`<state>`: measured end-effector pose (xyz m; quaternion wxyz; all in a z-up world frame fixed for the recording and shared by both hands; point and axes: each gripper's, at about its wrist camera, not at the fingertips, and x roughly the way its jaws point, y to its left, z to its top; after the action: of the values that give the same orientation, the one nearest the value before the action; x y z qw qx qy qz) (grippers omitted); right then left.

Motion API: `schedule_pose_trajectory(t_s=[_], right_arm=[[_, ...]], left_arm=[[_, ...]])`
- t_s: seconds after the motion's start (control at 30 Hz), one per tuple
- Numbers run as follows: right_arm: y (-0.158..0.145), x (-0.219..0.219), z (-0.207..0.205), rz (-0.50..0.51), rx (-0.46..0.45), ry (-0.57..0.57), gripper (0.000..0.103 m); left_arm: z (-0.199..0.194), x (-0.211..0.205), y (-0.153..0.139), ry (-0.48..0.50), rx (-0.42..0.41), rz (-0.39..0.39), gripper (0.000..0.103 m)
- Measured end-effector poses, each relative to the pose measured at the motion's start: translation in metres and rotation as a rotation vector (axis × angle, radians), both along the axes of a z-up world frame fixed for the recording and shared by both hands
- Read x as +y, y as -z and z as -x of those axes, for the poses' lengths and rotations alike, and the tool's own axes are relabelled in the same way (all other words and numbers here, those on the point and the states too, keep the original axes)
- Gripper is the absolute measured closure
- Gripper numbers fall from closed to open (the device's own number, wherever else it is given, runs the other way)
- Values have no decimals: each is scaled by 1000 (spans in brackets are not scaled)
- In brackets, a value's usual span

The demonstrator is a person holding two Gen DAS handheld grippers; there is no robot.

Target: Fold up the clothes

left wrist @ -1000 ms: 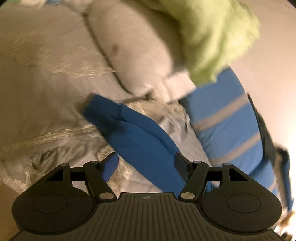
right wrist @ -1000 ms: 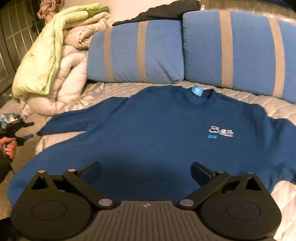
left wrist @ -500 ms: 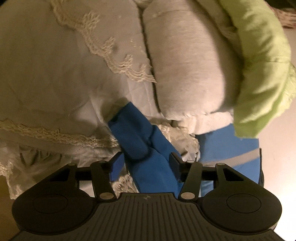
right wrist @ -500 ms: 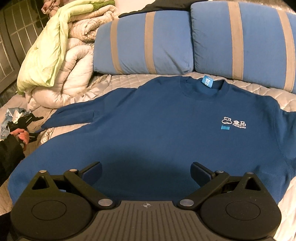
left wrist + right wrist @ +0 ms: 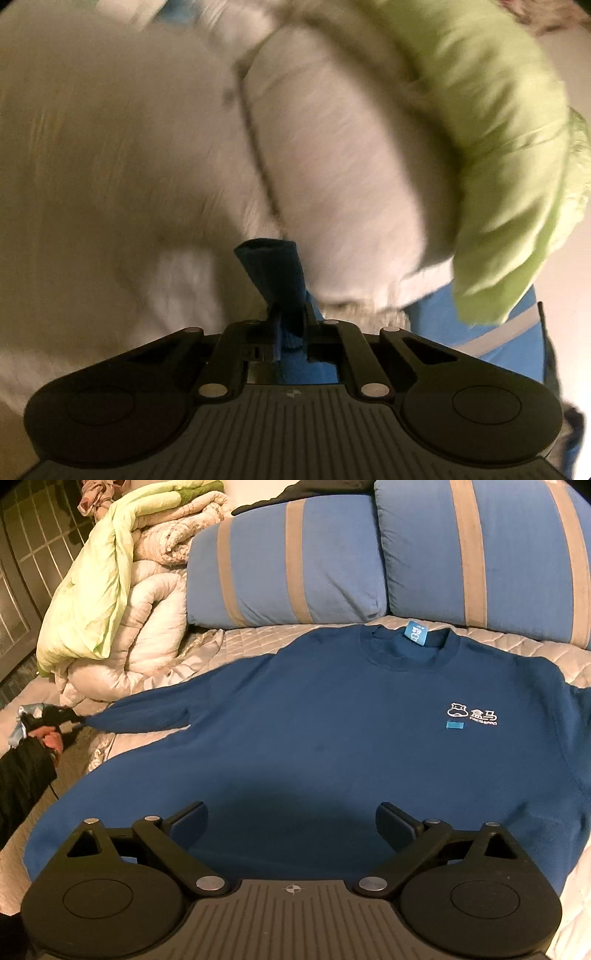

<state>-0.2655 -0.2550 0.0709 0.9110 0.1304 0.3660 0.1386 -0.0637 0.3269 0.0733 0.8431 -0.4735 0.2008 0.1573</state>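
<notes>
Across the quilted bed cover (image 5: pixel 554 653) lies the blue sweatshirt (image 5: pixel 332 738), front side up, spread flat, neck toward the far pillows. Light blue neck tag (image 5: pixel 416 632) shows at the collar; white logo print (image 5: pixel 471 713) on the chest at right, small light blue patch just below it. Its left sleeve (image 5: pixel 147 716) stretches out to the left edge of the bed, pulled fairly straight. Sleeve cuff (image 5: pixel 273 269) is pinched in the left gripper (image 5: pixel 290 328); its jaws have just been closing and now clamp the cuff fabric between them, cuff end sticking up past the fingertips. Left wrist view is motion-blurred. In the right wrist view a hand (image 5: pixel 50 738) in a black sleeve (image 5: pixel 22 771) holds that gripper at far left. Right gripper (image 5: pixel 291 821) hangs over the near hem of the sweatshirt, jaws spread wide, nothing between them; contact with the fabric can't be told.

Two blue pillows with tan stripes (image 5: pixel 291 565) stand along the far side, just behind the collar. Dark garment (image 5: pixel 325 491) lies on top of them. Cream comforter (image 5: pixel 147 620) is bundled at far left, with a light green blanket (image 5: pixel 99 587) draped over it; both fill most of the left wrist view behind the cuff.
</notes>
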Motion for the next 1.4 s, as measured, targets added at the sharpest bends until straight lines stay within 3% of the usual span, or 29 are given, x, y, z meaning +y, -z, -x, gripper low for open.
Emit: schedule_pose_trajectory(t_s=[0.13, 0.27, 0.4, 0.87, 1.23, 1.4], right_arm=[[1, -3, 1, -22, -9, 6, 5], [2, -6, 2, -35, -12, 11, 5], [3, -5, 1, -29, -13, 9, 5], [5, -8, 5, -39, -24, 22, 5], [8, -14, 3, -80, -16, 15, 5], [9, -14, 3, -79, -18, 10, 6]], left_arm=[[-6, -10, -37, 69, 1, -164, 93], [-7, -43, -66, 148, -8, -351, 93], [-13, -81, -86, 198, -17, -489, 93], [-35, -238, -144, 496, -197, -835, 93], [-33, -362, -149, 739, -318, -1023, 93], [-26, -440, -146, 880, -404, -1132, 93]])
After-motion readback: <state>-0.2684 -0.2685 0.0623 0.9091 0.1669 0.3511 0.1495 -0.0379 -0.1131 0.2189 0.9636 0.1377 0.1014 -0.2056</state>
